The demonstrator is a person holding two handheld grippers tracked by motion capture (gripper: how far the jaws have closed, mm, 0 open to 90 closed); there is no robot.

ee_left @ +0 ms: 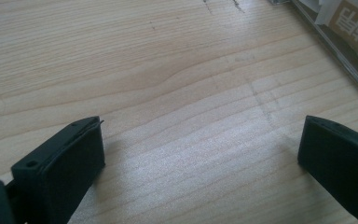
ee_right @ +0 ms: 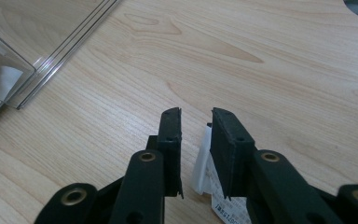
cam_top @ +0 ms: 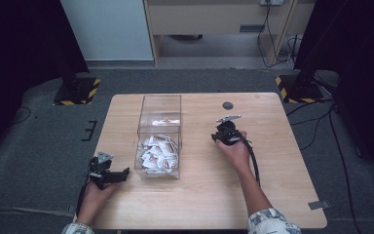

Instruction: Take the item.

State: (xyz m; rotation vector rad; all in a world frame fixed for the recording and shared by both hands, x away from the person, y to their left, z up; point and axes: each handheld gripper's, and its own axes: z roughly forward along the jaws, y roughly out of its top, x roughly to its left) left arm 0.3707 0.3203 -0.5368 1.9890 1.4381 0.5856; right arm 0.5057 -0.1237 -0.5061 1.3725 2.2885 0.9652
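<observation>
A clear plastic box (cam_top: 160, 105) stands on the wooden table (cam_top: 199, 195), its near half holding several small white sachets (cam_top: 158, 153). My right gripper (cam_top: 224, 127) rests to the right of the box. In the right gripper view its jaws (ee_right: 196, 116) stand a little apart; a white printed sachet (ee_right: 204, 170) lies low between them against the right-hand pad, with a gap to the other pad. My left gripper (cam_top: 121, 174) sits at the table's near left, pointing toward the box. Its jaws (ee_left: 200, 149) are wide apart over bare wood.
The box's corner (ee_right: 9, 56) lies at the upper left of the right gripper view, and its wall (ee_left: 349, 42) at the upper right of the left gripper view. A round grommet hole (cam_top: 228, 105) marks the far table edge. Black stands with striped bases (cam_top: 75, 90) flank the table.
</observation>
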